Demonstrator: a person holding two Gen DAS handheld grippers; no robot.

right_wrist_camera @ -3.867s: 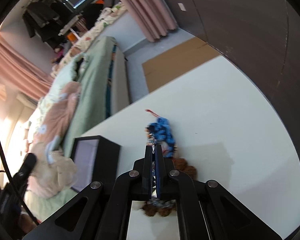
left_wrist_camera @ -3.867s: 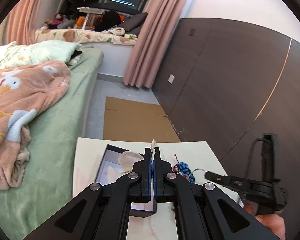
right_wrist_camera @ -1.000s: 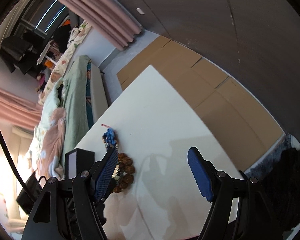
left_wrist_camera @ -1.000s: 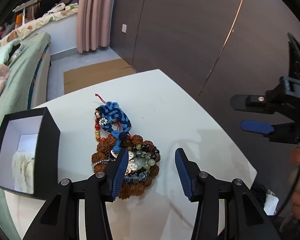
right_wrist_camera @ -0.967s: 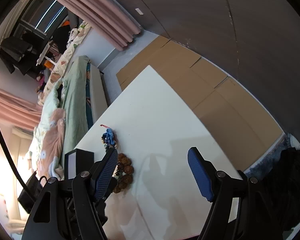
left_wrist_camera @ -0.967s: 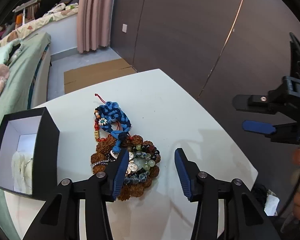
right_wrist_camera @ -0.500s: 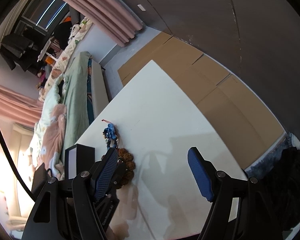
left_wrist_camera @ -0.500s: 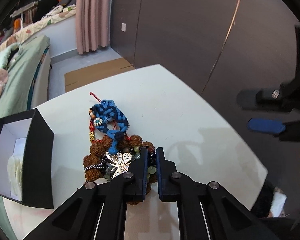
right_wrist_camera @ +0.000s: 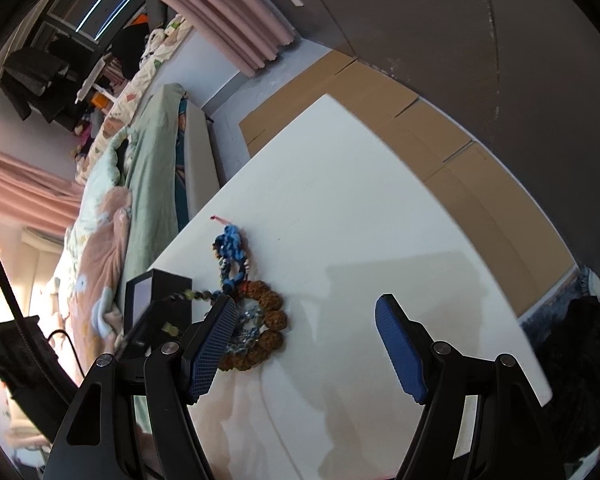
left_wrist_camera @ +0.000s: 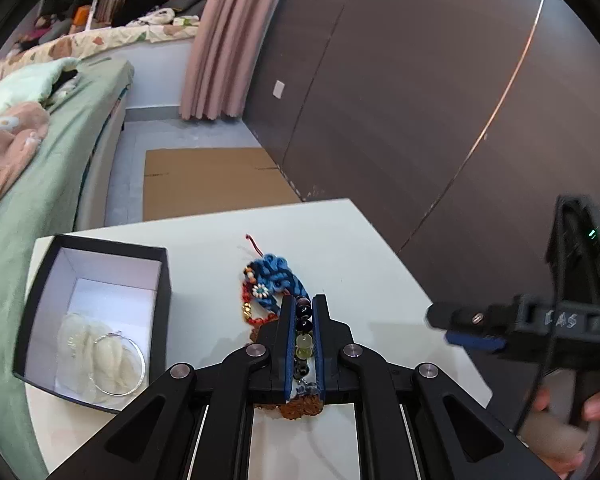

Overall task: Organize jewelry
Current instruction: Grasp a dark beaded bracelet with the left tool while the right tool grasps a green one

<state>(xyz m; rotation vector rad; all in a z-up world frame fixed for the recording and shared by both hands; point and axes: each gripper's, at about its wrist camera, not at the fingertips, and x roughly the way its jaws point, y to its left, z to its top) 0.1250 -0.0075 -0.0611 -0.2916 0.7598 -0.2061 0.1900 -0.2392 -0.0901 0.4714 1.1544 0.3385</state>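
My left gripper [left_wrist_camera: 303,308] is shut on a bracelet of green and dark beads [left_wrist_camera: 303,345], lifted from the jewelry pile. A blue knotted cord bracelet [left_wrist_camera: 274,278] and a brown seed bracelet [left_wrist_camera: 302,408] lie on the white table [left_wrist_camera: 340,248]. The black jewelry box [left_wrist_camera: 162,300] at the left holds a silver hoop [left_wrist_camera: 118,364] on white padding. My right gripper [right_wrist_camera: 306,342] is open above the table, right of the pile. In the right wrist view the beaded bracelet [right_wrist_camera: 198,294] hangs from the left gripper beside the box [right_wrist_camera: 140,292].
A bed [left_wrist_camera: 40,184] with green sheet and pink blanket runs along the table's left side. Cardboard [left_wrist_camera: 208,180] lies on the floor beyond the table. A dark wall [left_wrist_camera: 420,100] stands to the right.
My left gripper closed on the beaded bracelet and lifted it from the pile, tilting up. The right gripper stayed open and nearly still.
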